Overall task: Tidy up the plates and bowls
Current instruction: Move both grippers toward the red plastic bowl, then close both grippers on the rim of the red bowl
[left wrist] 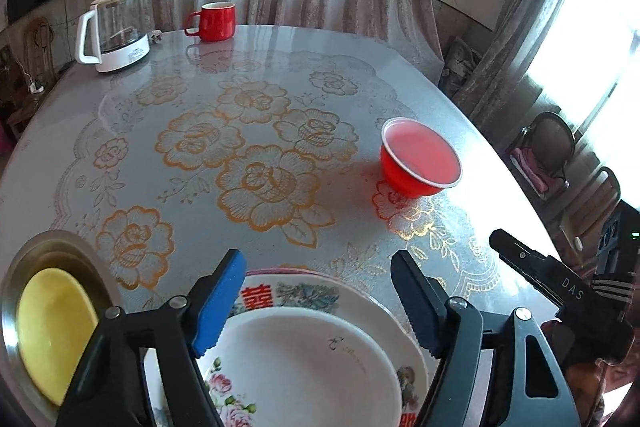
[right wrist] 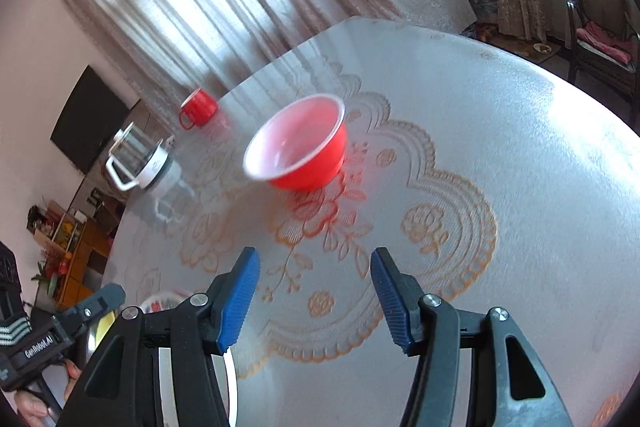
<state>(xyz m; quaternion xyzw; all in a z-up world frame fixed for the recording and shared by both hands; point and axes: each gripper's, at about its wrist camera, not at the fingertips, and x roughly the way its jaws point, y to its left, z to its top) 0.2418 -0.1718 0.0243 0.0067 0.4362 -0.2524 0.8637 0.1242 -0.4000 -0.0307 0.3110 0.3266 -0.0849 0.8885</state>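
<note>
My left gripper (left wrist: 318,259) hangs open over a stack of plates at the near table edge: a plain white plate (left wrist: 304,367) lies on a flowered plate (left wrist: 304,291). Nothing sits between its pads. To the left, a yellow bowl (left wrist: 52,331) rests in a metal basin (left wrist: 60,243). A red bowl (left wrist: 420,159) with a pale inside stands alone to the right. In the right wrist view that red bowl (right wrist: 300,143) is ahead of my open, empty right gripper (right wrist: 315,253). The plates (right wrist: 160,303) peek out at the lower left, mostly hidden.
A red mug (left wrist: 212,21) and a glass kettle (left wrist: 116,31) with a white handle stand at the far side of the round table (left wrist: 240,155). Curtains hang behind. Chairs (left wrist: 548,147) stand off the right edge. One finger (left wrist: 516,251) of my right gripper shows at the right.
</note>
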